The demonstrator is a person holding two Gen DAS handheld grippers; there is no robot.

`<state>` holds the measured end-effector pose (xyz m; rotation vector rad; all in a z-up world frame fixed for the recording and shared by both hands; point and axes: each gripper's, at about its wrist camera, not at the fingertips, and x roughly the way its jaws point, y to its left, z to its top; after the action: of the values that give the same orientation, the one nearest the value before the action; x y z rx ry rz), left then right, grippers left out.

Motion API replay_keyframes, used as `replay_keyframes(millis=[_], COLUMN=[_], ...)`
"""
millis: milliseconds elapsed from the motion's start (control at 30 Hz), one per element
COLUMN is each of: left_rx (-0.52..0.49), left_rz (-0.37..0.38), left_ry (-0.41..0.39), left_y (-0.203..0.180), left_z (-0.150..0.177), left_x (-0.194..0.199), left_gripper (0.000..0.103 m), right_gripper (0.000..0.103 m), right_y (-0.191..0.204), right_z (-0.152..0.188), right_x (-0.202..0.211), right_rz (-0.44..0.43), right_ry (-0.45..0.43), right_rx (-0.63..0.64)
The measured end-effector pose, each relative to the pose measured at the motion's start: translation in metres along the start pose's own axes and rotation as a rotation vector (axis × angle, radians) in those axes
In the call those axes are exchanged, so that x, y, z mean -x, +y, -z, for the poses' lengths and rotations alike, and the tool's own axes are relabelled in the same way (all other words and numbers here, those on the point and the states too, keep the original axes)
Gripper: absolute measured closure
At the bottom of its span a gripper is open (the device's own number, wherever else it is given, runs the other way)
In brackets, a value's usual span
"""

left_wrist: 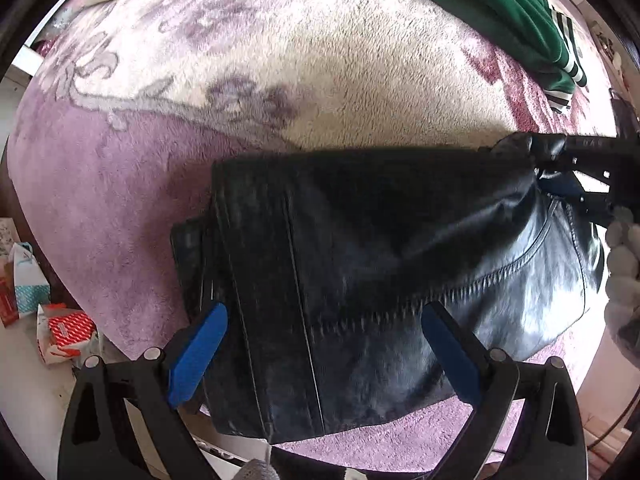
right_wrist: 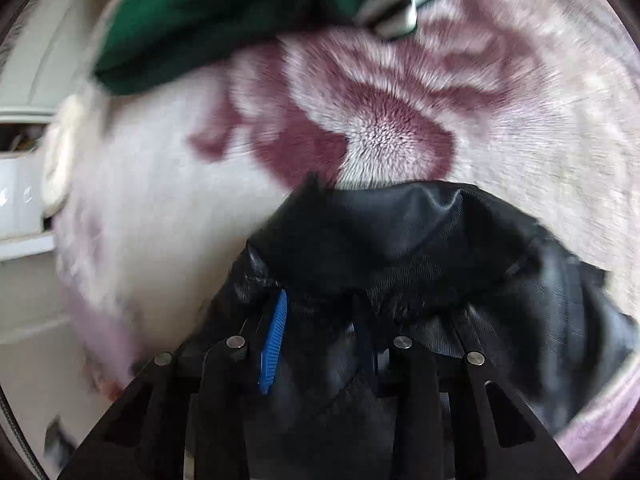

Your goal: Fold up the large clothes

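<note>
- The black leather-like garment [left_wrist: 360, 260] is held up over the plush pink-and-cream floral blanket [left_wrist: 280, 60], folded into a thick wad with stitched seams showing; its lower part lies near the blanket's front edge.
- The right gripper [right_wrist: 320, 340] is clamped narrowly on a bunched corner of the garment, with blue pads [right_wrist: 274, 340] pressed against the material.
- The left gripper [left_wrist: 320, 344] stands wide, its blue-padded fingers [left_wrist: 198, 348] straddling the garment; whether the fingers actually touch it cannot be told for certain from this view.
- A slip is judged the main risk: the material looks smooth and heavy, and only one corner is pinched, so the weight could drag it out of the right-hand grasp.
- The fold could also spring apart, since stiff, thick layers tend to unroll if released before being pressed flat.
- If the left tool closes on only the top layer, the layers beneath may slide and skew the fold.
- The right wrist view is smeared, which suggests quick motion; a fast swing could fling the loose end.
- A green garment with black-and-white striped trim [left_wrist: 500, 12] lies at the blanket's far right corner, well apart.
- Red-and-white patterned boxes [left_wrist: 64, 332] and a teal-patterned paper bag [left_wrist: 28, 280] sit on the floor beyond the blanket's left edge.
</note>
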<state>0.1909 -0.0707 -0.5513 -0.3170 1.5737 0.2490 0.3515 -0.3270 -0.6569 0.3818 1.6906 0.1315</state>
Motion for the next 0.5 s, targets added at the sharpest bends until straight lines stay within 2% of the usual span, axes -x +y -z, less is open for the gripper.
replay_keyframes(millis=[100,233,300,333,400,433,467,500], left_rx=[0.013,0.057,0.09,0.103,0.121,0.126,0.126,0.119], left_rz=[-0.004,-0.009,-0.005,-0.008,-0.011,-0.015,-0.02,-0.019], left_ry=[0.022,0.054,0.067,0.071,0.079,0.08,0.079,0.074], left_y=[0.009,0.03,0.042,0.046,0.057,0.059,0.06,0.064], left_z=[0.009,0.023,0.03,0.033,0.039,0.041,0.042,0.044], left_x=[-0.003,-0.007,-0.009,-0.01,-0.01,-0.01,-0.009,-0.008], left_gripper=[0.002,0.002,0.003,0.002,0.003,0.003,0.003,0.003], right_gripper=[0.067,0.067,0.067,0.067,0.074,0.083,0.084,0.084], right_y=[0.0,0.001,0.009,0.015,0.037,0.04,0.047,0.055], right_z=[-0.002,0.037,0.056,0.065,0.07,0.073,0.071,0.064], right_x=[0.008,0.066,0.075,0.075,0.055,0.045,0.033,0.01], right_rz=[-0.013,-0.07,-0.114,-0.13,-0.155,-0.14,-0.126,-0.065], right_ry=[-0.007,-0.071,-0.053,-0.027,0.027,0.032,0.032,0.021], right_rx=[-0.042,0.021,0.087,0.119,0.186,0.207,0.223,0.245])
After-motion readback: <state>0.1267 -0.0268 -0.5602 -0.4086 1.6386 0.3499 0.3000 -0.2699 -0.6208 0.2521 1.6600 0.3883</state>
